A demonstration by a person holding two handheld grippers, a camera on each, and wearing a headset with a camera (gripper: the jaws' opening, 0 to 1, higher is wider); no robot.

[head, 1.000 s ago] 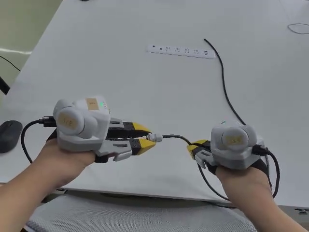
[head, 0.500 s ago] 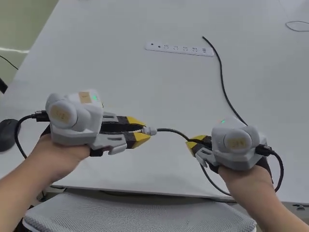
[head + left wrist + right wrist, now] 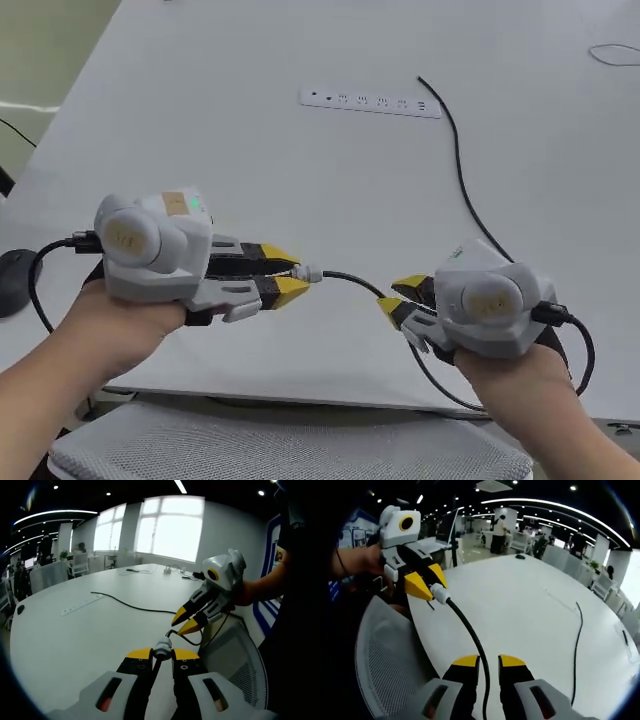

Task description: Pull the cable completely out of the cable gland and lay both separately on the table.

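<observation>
Cable gland: small and white, pinched between the yellow tips of the left hand-held gripper, in the air over the near edge of the bench.
Cable: black, still seated in the gland; it arcs rightward and runs in between the jaws of the right hand-held gripper.
Change, left side: the left hand-held gripper and gland sit much as they did half a second ago, jaws closed on the gland.
Change, right side: the right hand-held gripper's yellow tips lay together half a second ago and now stand apart. In the right gripper view the gap is wider than the cable, which lies against one jaw, so it is not clamped.
Surroundings, left: a dark oval object lies at the bench's left edge.
Surroundings, middle: a white power strip lies far back; a mesh chair sits below the near edge.
Surroundings, right: a black cord runs from the strip's right end and passes behind the right hand-held gripper; a thin wire loop lies at the far right.
Count: two hand-held grippers, one gland, one cable, one power strip, one black cord, one wire loop.
</observation>
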